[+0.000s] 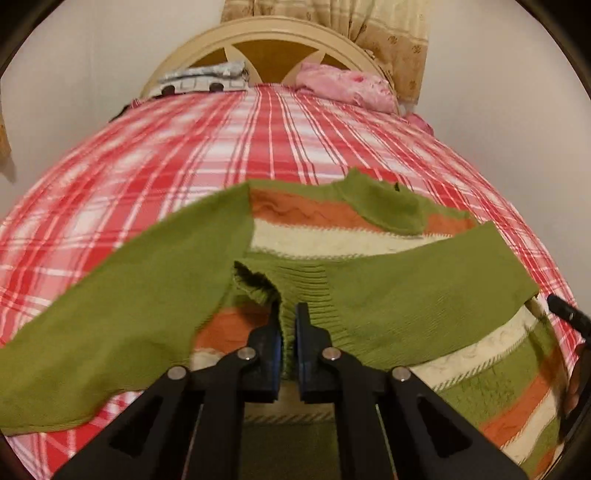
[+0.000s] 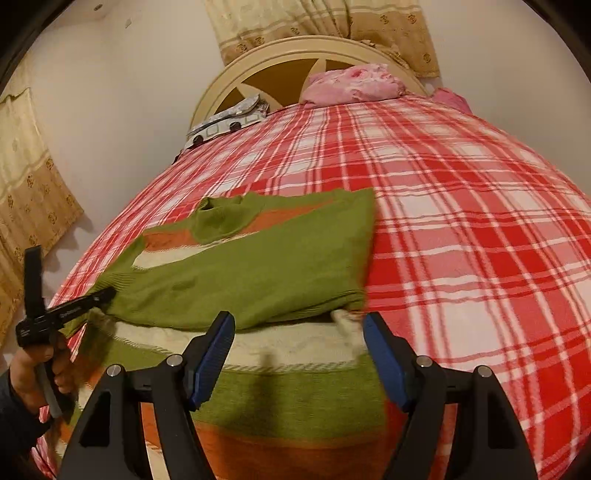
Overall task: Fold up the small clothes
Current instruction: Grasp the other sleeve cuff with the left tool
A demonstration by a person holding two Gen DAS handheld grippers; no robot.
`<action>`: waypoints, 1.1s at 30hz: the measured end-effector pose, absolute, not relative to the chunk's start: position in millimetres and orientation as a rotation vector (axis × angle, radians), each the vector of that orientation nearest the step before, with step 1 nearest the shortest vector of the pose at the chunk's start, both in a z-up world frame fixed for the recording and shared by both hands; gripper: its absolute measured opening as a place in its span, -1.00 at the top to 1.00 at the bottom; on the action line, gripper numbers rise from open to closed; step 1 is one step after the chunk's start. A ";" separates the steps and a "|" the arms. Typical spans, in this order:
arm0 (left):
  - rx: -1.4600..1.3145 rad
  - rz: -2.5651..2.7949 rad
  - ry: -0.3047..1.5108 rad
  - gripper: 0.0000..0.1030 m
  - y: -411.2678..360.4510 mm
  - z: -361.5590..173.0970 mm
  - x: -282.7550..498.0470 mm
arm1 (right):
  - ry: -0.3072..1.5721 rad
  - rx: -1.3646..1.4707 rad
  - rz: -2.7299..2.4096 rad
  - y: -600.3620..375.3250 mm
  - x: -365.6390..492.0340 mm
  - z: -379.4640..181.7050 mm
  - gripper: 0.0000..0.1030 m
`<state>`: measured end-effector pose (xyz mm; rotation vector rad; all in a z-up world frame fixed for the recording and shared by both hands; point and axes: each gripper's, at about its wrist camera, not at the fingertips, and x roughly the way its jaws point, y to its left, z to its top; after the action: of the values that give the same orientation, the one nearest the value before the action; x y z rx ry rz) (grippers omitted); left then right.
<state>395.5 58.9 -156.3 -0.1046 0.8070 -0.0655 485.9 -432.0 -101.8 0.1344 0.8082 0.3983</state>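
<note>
Through my left wrist view, my left gripper (image 1: 287,325) is pinched tight on the ribbed green cuff of the knitted sweater (image 1: 369,251), which lies on the red-and-white plaid bedspread (image 1: 184,147) with both green sleeves crossed over its orange and cream stripes; a pink bundle (image 1: 343,88) sits by the curved cream headboard (image 1: 273,33). Across in the right wrist view, my right gripper (image 2: 298,354) hangs wide and empty over the sweater's striped body, blue pads clear, with a hand (image 2: 37,365) at the left edge.
</note>
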 end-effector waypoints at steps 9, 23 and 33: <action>-0.101 -0.034 0.839 0.86 69.9 -171.5 399.9 | 0.747 0.157 0.407 -428.8 500.0 -73.9 -0.42; -0.117 0.024 0.772 -0.08 97.4 -158.6 357.6 | 0.958 -0.067 0.453 -350.4 513.7 -95.1 -0.42; -0.022 0.283 0.728 -0.71 196.4 -153.4 279.1 | 0.987 -0.208 0.562 -265.6 497.7 -88.7 -0.42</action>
<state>279.1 196.4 -153.4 -0.0225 0.7277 0.2830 497.7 -265.6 -88.7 -0.2084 0.9872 0.5623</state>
